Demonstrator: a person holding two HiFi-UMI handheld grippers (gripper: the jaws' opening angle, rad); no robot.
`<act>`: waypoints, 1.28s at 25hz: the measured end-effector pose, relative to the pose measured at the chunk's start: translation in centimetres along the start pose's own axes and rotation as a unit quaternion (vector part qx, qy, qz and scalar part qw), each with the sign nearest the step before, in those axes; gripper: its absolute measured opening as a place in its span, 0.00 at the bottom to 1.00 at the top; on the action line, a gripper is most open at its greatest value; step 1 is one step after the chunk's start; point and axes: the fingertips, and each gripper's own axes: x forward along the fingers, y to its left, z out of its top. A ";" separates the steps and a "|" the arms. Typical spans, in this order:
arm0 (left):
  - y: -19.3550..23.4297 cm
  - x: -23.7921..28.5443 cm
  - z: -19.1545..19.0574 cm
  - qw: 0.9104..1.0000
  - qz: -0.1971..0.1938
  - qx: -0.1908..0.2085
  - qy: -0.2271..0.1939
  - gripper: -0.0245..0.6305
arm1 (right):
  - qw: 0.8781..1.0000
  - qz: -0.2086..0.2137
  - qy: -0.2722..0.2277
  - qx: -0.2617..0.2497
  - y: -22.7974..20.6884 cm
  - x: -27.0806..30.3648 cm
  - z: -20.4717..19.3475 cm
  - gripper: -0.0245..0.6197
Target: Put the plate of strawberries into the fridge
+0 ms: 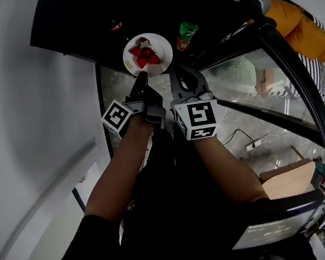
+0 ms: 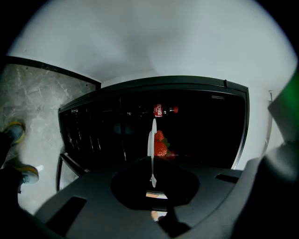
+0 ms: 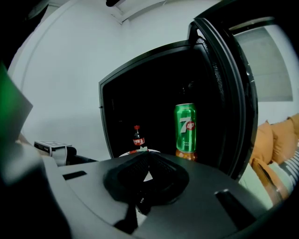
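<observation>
**How my rig looks from the remote desk**

My left gripper (image 1: 141, 78) and right gripper (image 1: 173, 72) are both matt dark grey moulded plastic, tapering toward the tips. Each carries a white cube printed with black square markers: the left cube (image 1: 116, 117) and the right cube (image 1: 197, 119). In the gripper views I see broad smooth shells with rectangular recesses either side of a dark central hollow. I wear black sleeves (image 1: 84, 244) that leave the forearms bare

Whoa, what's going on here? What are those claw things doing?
A person holds a gripper in each hand. The left gripper and the right gripper both pinch the rim of a white plate of strawberries, holding it at the open fridge. A green can and a small cola bottle stand inside.
</observation>
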 end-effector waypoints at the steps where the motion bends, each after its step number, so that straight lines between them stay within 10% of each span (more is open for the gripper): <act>1: 0.3 0.2 0.2 1.000 0.002 0.001 0.000 0.06 | 1.000 0.000 0.001 0.000 0.0 0.2 -0.3 0.05; 32: 7.4 6.2 2.7 1.000 0.010 0.022 -0.015 0.06 | 1.000 -0.015 0.023 0.011 -2.1 4.7 -6.7 0.05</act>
